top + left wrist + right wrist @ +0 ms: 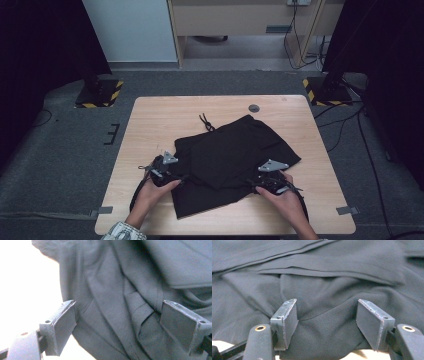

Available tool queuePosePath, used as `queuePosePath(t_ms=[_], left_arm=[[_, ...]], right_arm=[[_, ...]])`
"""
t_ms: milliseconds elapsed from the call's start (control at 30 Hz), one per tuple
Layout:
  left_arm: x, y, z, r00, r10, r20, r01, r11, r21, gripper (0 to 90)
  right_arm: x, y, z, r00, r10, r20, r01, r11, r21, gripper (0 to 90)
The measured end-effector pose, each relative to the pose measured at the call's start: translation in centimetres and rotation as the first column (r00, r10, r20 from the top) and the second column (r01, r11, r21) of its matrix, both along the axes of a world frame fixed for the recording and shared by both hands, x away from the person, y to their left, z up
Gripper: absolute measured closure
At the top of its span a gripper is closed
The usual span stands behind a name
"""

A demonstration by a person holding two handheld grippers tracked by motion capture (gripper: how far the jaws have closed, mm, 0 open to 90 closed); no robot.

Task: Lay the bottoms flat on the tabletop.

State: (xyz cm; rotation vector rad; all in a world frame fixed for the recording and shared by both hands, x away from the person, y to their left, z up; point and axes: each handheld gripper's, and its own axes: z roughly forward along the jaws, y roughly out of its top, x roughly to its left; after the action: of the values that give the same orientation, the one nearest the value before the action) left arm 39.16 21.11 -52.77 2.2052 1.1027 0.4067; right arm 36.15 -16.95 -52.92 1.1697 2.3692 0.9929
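- Plainly, a black garment [232, 160] lies folded and rumpled on the wooden worktop [150, 125], mostly on its near half, with a cord [205, 121] trailing from its far edge onto bare wood.
- What kind of garment it is cannot be told: the cloth is so dark in the high view that folds and seams merge into one shape.
- At the garment's near left edge sits the left gripper [172, 175], held by the left hand [155, 192]; its tips are lost against the black cloth in the high view.
- From the left gripper view, the left gripper [117, 322] has its jaws wide apart, with creased cloth lying between them; the pads press on nothing. One jaw sits over the cloth's edge, beside washed-out white glare where the worktop is overexposed and no detail can be read.
- At the near right edge sits the right gripper [261, 184], in the right hand [285, 197]; the grey plate on top hides most of its body in the high view.
- From the right gripper view, the right gripper [327, 322] has its jaws apart, somewhat narrower, with a raised hump of cloth between them. Whether the pads touch that hump is hard to judge; no pinch shows.
- Both forearms are cut off by the bottom of the high view; a patterned sleeve [120, 232] peeks in at the left.
- A small round dark fitting [254, 108] sits near the far edge of the worktop.
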Motion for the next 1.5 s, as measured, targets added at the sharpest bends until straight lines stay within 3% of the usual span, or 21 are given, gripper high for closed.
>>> queuePosePath(t_ms=[233, 267, 367, 467, 600, 733, 900, 1033, 1067, 1133, 1200, 1233, 1300, 1400, 1467, 1500], left_arm=[[1.0, 1.8, -0.1, 0.9971, 0.073, 0.021, -0.073, 0.9972, -0.014, 12.3], [1.0, 2.1, 0.1, 0.9959, 0.082, 0.038, -0.081, 0.9965, -0.021, 16.9], [0.8, 2.3, 1.0, 0.9926, 0.091, 0.081, -0.086, 0.9947, -0.056, 20.4], [0.4, 2.0, 1.6, 0.9913, 0.07, 0.111, -0.061, 0.9945, -0.085, 24.6], [0.3, 1.5, 1.4, 0.9952, 0.036, 0.091, -0.029, 0.9967, -0.076, 31.6], [0.4, 0.8, 0.4, 0.9996, -0.016, 0.021, 0.017, 0.9994, -0.03, 37.2], [0.5, 1.0, 0.3, 0.9998, -0.01, 0.019, 0.011, 0.9992, -0.039, 39.7], [0.5, 1.2, 0.3, 0.9996, -0.001, 0.026, 0.002, 0.9993, -0.036, 40.5], [0.6, 1.4, 0.2, 0.9993, 0.008, 0.036, -0.007, 0.9994, -0.035, 40.5], [0.6, 1.6, 0.2, 0.9994, 0.01, 0.035, -0.009, 0.9994, -0.033, 40.5], [0.5, 1.7, 0.3, 0.9994, 0.012, 0.031, -0.012, 0.9996, -0.027, 41.7], [0.5, 1.7, 0.3, 0.9994, 0.012, 0.031, -0.012, 0.9996, -0.027, 43.1], [0.4, 1.8, 0.4, 0.9996, 0.009, 0.027, -0.008, 0.9997, -0.022, 45.3], [0.4, 2.0, 0.5, 0.9998, 0.003, 0.021, -0.003, 0.9998, -0.022, 46.1], [0.4, 2.0, 0.5, 0.9998, 0.003, 0.022, -0.003, 0.9998, -0.017, 46.3], [0.3, 1.9, 0.8, 0.9988, 0.008, 0.049, -0.008, 0.9999, -0.007, 47.4]], right_arm=[[-0.9, 1.8, 0.5, 0.994, 0.106, -0.026, -0.106, 0.994, 0.012, 31.8], [-0.6, 1.1, 1.3, 0.9937, 0.112, 0.004, -0.112, 0.991, 0.067, 30.2], [-0.1, -0.9, 2.6, 0.9962, 0.032, 0.081, -0.041, 0.993, 0.114, 34.2], [0.4, -3.2, 2.7, 0.988, -0.068, 0.139, 0.054, 0.993, 0.103, 44.8], [1.0, -4.7, 1.7, 0.9867, -0.109, 0.121, 0.101, 0.993, 0.065, 48.4], [1.7, -4.8, 0.4, 0.9899, -0.115, 0.082, 0.114, 0.993, 0.027, 52.0], [1.8, -4.4, -0.2, 0.9933, -0.104, 0.049, 0.104, 0.995, 0.009, 52.5], [1.1, -3.9, -0.1, 0.9969, -0.075, 0.023, 0.075, 0.997, 0.014, 52.4], [0.2, -3.4, 0.2, 0.9997, -0.026, 0.002, 0.026, 1.0, 0.002, 52.5], [-0.7, -2.9, 0.3, 0.9999, 0.013, -0.011, -0.013, 1.0, -0.004, 52.7], [-1.5, -2.4, 0.5, 0.9975, 0.065, -0.029, -0.065, 0.998, -0.007, 52.7], [-1.5, -2.4, 0.5, 0.9975, 0.065, -0.029, -0.065, 0.998, -0.007, 52.7], [-2.8, -1.8, 0.8, 0.9896, 0.13, -0.062, -0.131, 0.991, -0.013, 52.7], [-3.0, -1.8, 0.9, 0.9865, 0.145, -0.076, -0.147, 0.989, -0.01, 52.0], [-2.6, -2.1, 1.1, 0.9902, 0.129, -0.053, -0.128, 0.992, 0.017, 50.3], [-2.4, -2.3, 1.2, 0.9921, 0.118, -0.043, -0.117, 0.993, 0.027, 49.0]])
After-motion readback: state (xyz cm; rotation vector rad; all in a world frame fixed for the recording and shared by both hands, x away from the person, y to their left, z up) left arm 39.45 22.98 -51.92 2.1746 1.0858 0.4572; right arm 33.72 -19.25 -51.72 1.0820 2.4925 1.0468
